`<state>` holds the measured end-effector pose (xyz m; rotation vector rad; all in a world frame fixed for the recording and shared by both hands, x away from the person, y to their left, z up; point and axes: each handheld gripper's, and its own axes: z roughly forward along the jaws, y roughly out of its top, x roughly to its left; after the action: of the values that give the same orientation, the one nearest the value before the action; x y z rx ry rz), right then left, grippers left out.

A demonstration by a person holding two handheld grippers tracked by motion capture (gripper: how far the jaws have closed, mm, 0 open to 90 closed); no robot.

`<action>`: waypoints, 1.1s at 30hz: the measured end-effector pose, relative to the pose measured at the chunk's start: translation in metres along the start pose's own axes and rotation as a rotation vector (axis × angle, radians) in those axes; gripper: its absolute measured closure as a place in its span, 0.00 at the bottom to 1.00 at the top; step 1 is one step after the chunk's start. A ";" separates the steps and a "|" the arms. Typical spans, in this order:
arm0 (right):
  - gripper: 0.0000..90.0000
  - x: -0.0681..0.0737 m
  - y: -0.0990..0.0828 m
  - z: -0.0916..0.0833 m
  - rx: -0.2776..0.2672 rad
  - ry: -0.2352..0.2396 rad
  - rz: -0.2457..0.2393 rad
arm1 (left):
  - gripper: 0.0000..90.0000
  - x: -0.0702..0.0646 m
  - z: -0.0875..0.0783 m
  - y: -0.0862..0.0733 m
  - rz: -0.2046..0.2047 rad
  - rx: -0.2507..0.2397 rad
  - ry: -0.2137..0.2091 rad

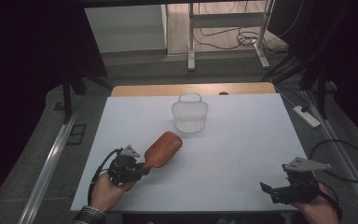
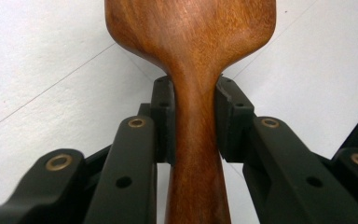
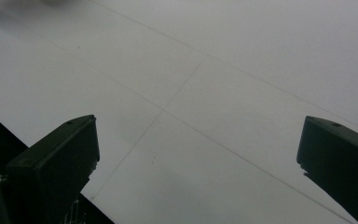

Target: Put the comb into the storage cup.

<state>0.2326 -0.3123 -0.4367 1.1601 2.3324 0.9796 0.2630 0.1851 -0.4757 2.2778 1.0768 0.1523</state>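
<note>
Hairbrush, reddish-brown wooden paddle type [image 1: 164, 148], clamped at its handle by the left gripper [image 1: 142, 169] near the table's front left — right gripper [image 1: 269, 190] agape, idle; next move, likely — carry to the white lattice plastic basket [image 1: 189, 115].

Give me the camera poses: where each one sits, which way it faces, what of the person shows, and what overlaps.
High view: above the person's side, facing forward and down on the table; basket, both hands, left gripper, right gripper.
Left gripper view: on the left gripper, looking along its jaws, which clamp the brush at its handle.
Right gripper view: on the right gripper, looking down at the table; jaws wide apart, nothing between.
Shared: the brush shows in the high and left gripper views.
</note>
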 end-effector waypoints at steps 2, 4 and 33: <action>0.00 0.000 0.002 -0.001 -0.021 0.006 0.003 | 0.79 -0.001 0.000 0.001 0.001 -0.006 -0.002; 0.00 0.000 0.003 -0.002 -0.030 0.014 0.003 | 0.79 -0.002 0.000 0.002 0.002 -0.011 -0.012; 0.00 0.010 0.049 0.020 -0.148 0.213 0.028 | 0.79 -0.012 -0.006 0.021 0.028 -0.142 -0.081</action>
<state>0.2659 -0.2750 -0.4157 1.0790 2.3612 1.3195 0.2674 0.1688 -0.4574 2.1539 0.9615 0.1425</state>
